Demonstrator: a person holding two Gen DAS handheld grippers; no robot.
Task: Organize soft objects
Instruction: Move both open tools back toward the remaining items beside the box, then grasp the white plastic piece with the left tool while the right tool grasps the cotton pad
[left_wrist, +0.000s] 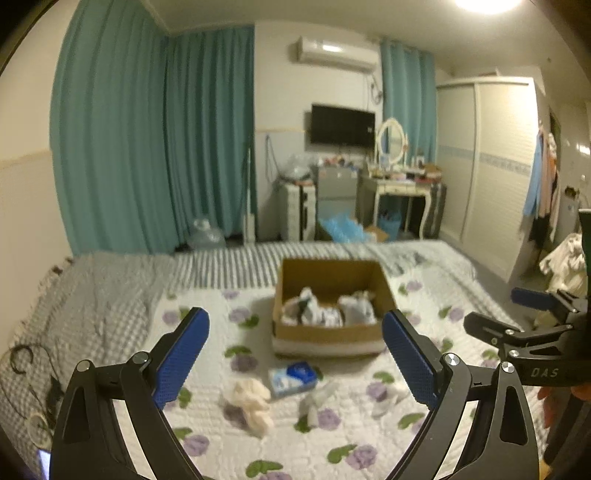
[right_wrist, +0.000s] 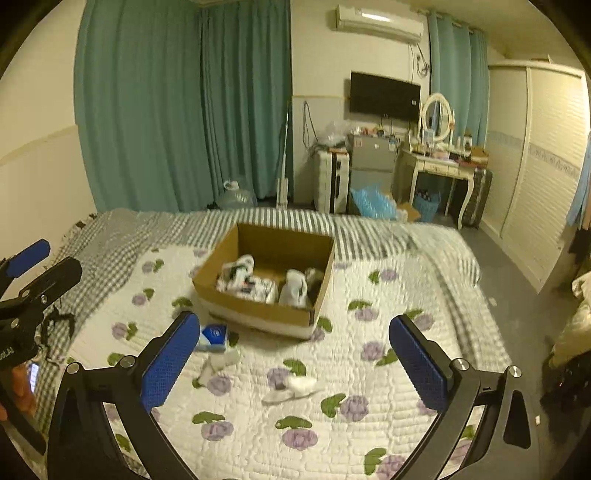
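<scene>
A cardboard box (left_wrist: 328, 328) (right_wrist: 258, 314) sits on the floral quilt and holds several white and patterned soft items (left_wrist: 325, 310) (right_wrist: 255, 284). In front of it lie a cream soft item (left_wrist: 251, 402), a white sock (left_wrist: 314, 402) (right_wrist: 219, 363), another white sock (right_wrist: 291, 387) and a blue tissue pack (left_wrist: 293, 376) (right_wrist: 213, 336). My left gripper (left_wrist: 295, 354) is open and empty above these items. My right gripper (right_wrist: 295, 362) is open and empty above the quilt, and it shows at the right edge of the left wrist view (left_wrist: 517, 325).
The bed (right_wrist: 369, 332) has a grey checked sheet (left_wrist: 92, 302) on the left with black cables (left_wrist: 26, 362). Beyond the foot stand teal curtains (left_wrist: 155, 140), a dressing table (left_wrist: 402, 188), a wardrobe (left_wrist: 487, 166) and floor clutter.
</scene>
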